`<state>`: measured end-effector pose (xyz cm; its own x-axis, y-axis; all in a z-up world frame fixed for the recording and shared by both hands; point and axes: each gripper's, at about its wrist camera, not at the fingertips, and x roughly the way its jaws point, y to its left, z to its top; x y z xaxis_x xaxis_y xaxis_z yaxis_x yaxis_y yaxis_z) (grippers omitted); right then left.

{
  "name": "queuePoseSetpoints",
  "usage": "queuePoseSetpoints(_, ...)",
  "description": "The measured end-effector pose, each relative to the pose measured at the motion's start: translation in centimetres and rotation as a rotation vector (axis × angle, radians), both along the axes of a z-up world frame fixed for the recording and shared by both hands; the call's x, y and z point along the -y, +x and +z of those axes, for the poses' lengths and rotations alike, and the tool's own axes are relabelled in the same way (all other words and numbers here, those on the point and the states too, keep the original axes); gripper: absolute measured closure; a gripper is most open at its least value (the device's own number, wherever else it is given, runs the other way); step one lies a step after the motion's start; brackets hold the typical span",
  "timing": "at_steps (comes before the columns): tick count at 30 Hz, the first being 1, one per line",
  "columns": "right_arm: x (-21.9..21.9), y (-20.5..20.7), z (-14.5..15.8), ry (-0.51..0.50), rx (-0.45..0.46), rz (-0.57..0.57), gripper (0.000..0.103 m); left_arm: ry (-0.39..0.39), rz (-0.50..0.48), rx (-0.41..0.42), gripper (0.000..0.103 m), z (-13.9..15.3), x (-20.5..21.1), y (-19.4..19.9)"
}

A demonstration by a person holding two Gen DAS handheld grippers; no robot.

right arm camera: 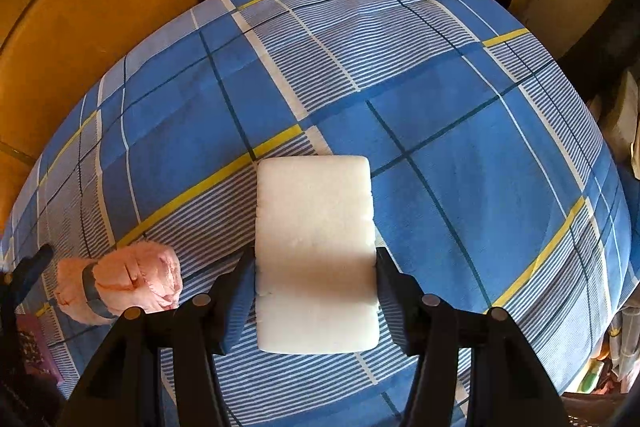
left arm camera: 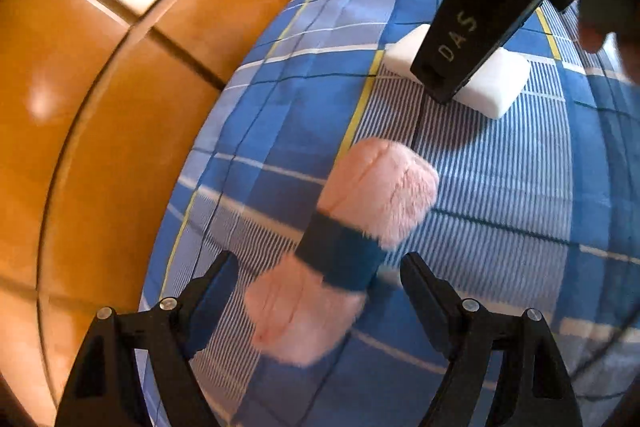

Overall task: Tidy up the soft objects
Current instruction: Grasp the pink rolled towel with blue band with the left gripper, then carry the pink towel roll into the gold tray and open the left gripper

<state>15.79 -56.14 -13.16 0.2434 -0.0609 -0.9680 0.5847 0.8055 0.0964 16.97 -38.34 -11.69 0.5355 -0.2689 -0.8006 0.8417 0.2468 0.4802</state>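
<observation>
Plaid bedsheet (right arm camera: 460, 155); right tongs (left arm camera: 452, 75) partly hide white sponge (left arm camera: 500, 87).

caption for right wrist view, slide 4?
Right gripper straddles the white foam block on the blue plaid cloth; pink plush roll lies beside.

Fuzzy pink plush roll (left arm camera: 362, 211), matt white foam block (right arm camera: 316, 251), glossy orange floor tiles (left arm camera: 100, 107)

A blue plaid bedsheet (right arm camera: 460, 131) with yellow and white stripes covers the surface; orange wooden panels (right arm camera: 100, 11) rise at twelve o'clock.
</observation>
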Motion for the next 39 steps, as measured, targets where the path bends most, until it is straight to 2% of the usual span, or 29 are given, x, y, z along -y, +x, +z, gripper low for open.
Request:
queuePoseSetpoints(2,0.5,0.0,0.2,-0.006,-0.004,0.008,0.046,-0.009,-0.011,-0.012,0.019,-0.4,0.7,0.5)
queuePoseSetpoints(3,0.5,0.1,0.2,-0.013,-0.008,0.014,0.046,-0.018,0.001,-0.04,0.027,-0.4,1.0,0.9)
queuePoseSetpoints(4,0.5,0.1,0.3,-0.02,-0.01,0.018,0.046,-0.028,0.028,-0.106,0.032,-0.3,1.1,1.4)
queuePoseSetpoints(5,0.4,0.0,0.4,-0.025,-0.011,0.02,0.046,-0.04,0.055,-0.176,0.047,-0.1,1.2,2.0)
queuePoseSetpoints(6,0.4,0.1,0.4,-0.032,-0.012,0.023,0.047,-0.049,0.077,-0.206,0.056,0.1,1.2,2.2)
queuePoseSetpoints(9,0.4,-0.1,0.5,-0.043,-0.012,0.028,0.047,-0.043,0.116,-0.229,0.06,0.3,1.3,2.5)
queuePoseSetpoints(13,0.1,0.0,0.3,-0.071,-0.024,0.044,0.047,-0.129,0.319,-0.356,0.06,1.4,0.5,6.1)
queuePoseSetpoints(15,0.2,0.0,0.3,-0.082,-0.027,0.05,0.046,-0.164,0.439,-0.367,0.06,2.2,-0.2,8.1)
queuePoseSetpoints(19,0.3,-0.1,0.3,-0.094,-0.024,0.05,0.046,-0.247,0.647,-0.328,0.06,5.1,-3.2,12.3)
queuePoseSetpoints(21,-0.2,-0.2,0.1,-0.104,-0.024,0.054,0.046,-0.281,0.718,-0.299,0.06,6.8,-4.9,14.0)
queuePoseSetpoints(28,-2.6,-0.4,0.6,-0.137,-0.025,0.069,0.046,-0.44,0.999,-0.137,0.06,15.1,-15.2,18.6)
queuePoseSetpoints(31,-3.0,-0.4,0.7,-0.151,-0.023,0.077,0.046,-0.492,1.106,-0.068,0.06,18.1,-20.0,19.3)
queuePoseSetpoints(34,-3.5,-0.5,0.7,-0.165,-0.021,0.085,0.046,-0.511,1.205,-0.011,0.06,20.3,-25.3,19.5)
queuePoseSetpoints(36,-4.0,-0.5,0.8,-0.175,-0.02,0.091,0.046,-0.528,1.259,0.012,0.059,21.2,-28.7,19.2)
queuePoseSetpoints(39,-4.2,-0.7,1.0,-0.186,-0.016,0.097,0.047,-0.512,1.305,0.057,0.059,21.6,-33.6,18.1)
